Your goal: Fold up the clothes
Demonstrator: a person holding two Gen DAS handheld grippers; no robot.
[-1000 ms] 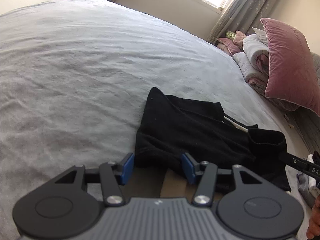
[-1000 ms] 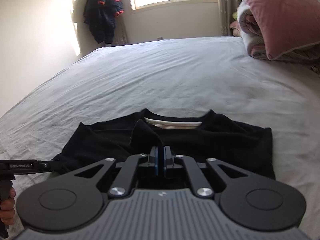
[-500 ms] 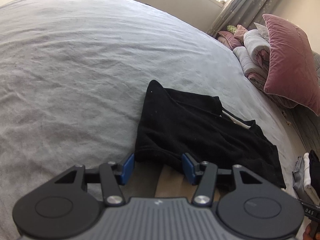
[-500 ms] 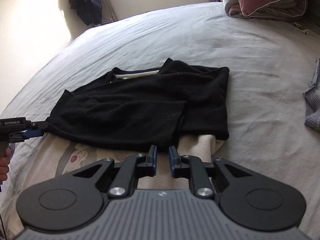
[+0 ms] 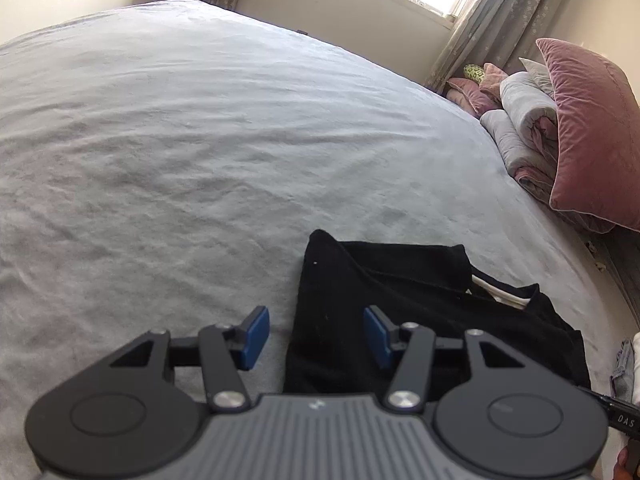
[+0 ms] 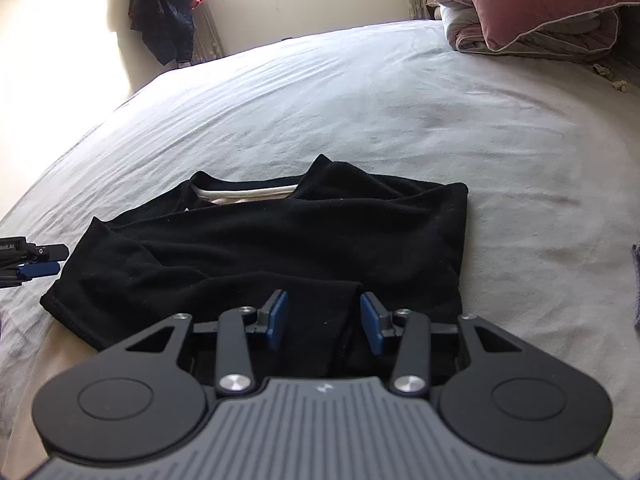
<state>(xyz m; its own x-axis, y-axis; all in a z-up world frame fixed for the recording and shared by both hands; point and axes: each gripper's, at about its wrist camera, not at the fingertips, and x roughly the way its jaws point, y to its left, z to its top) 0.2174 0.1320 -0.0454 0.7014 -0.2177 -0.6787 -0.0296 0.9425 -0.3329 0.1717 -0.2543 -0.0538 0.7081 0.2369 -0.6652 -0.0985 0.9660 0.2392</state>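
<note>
A black top [image 6: 304, 240] with a white neck lining [image 6: 248, 193] lies partly folded on the grey bed sheet [image 6: 460, 112]. My right gripper [image 6: 324, 320] hovers low over its near folded edge. Its jaws are opening, and black fabric lies under and between the blue pads [image 6: 278, 318] without being pressed. My left gripper [image 5: 316, 338] stands open at the top's [image 5: 400, 312] left edge, with the hem between its pads [image 5: 254, 336] but untouched. From the right wrist view, the left gripper's fingertips [image 6: 40, 258] show at the far left.
A pink pillow [image 5: 592, 132] and rolled grey bedding [image 5: 524, 120] sit at the head of the bed. A dark jacket [image 6: 168, 8] hangs by the window. Beige cloth [image 6: 52, 356] lies under the top's near corner. Grey clothing [image 6: 636, 284] lies at the right.
My right gripper was shut on raised black fabric; it has laid the fold down, let go, and its jaws have spread apart. My left gripper has shifted towards the top's left edge, still open.
</note>
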